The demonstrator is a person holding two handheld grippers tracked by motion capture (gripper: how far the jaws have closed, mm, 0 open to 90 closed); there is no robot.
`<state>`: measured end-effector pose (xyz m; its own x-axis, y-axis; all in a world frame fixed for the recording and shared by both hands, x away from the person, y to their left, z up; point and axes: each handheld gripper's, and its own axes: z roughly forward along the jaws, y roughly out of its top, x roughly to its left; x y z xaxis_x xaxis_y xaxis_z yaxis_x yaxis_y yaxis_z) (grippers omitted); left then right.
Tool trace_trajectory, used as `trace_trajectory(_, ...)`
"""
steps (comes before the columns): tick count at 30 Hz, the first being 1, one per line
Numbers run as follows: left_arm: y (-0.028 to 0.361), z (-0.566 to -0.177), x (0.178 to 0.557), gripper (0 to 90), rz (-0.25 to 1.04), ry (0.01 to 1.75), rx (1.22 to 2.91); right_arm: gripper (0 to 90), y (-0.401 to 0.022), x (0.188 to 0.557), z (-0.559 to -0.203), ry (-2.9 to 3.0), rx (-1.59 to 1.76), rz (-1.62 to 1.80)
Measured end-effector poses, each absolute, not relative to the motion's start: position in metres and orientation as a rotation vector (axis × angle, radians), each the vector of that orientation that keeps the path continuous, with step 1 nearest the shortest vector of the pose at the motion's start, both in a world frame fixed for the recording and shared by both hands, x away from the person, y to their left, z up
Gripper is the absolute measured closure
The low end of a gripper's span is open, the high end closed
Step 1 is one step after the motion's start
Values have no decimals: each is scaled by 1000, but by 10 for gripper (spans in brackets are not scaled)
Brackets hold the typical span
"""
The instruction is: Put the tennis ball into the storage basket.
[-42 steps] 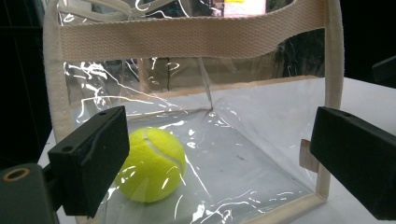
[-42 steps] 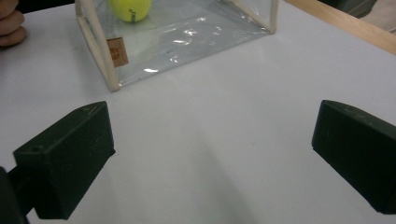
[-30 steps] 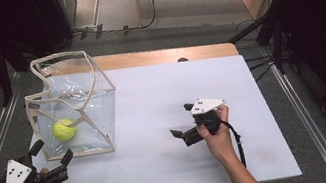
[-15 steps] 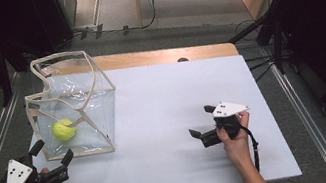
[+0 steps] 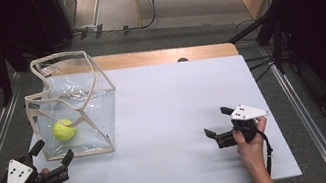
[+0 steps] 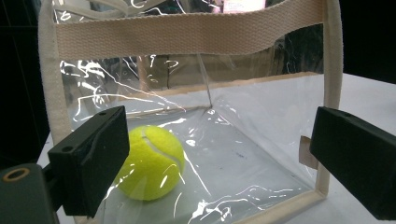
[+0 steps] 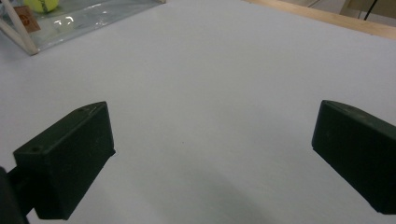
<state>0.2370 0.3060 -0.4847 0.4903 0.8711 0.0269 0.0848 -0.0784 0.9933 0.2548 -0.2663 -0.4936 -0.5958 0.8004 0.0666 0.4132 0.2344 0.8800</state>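
- The ball (image 5: 63, 130) lies inside the clear bag (image 5: 99, 113), which stands on the worktop (image 5: 171, 120); that step looks done.
- Left claw (image 5: 52, 151): jaws apart, empty, just before the bag.
- Right claw (image 5: 217, 122): jaws apart, empty, well apart from it.
- Nothing seems left to do.

Open tabletop, one obstacle.
Clear bag (image 5: 73, 110) blocking left rear of table (image 5: 171, 120); bare elsewhere.

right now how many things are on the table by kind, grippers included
tennis ball: 1, inside the bag
clear plastic tote bag with beige webbing trim: 1
handheld grippers: 2, left gripper and right gripper, both open
total: 4
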Motion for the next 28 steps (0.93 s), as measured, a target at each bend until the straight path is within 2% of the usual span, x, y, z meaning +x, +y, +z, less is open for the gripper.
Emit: trace_trajectory(28,307,-485,237,54,800,863,1513,0,-328,228,-504,1903,1286,1324)
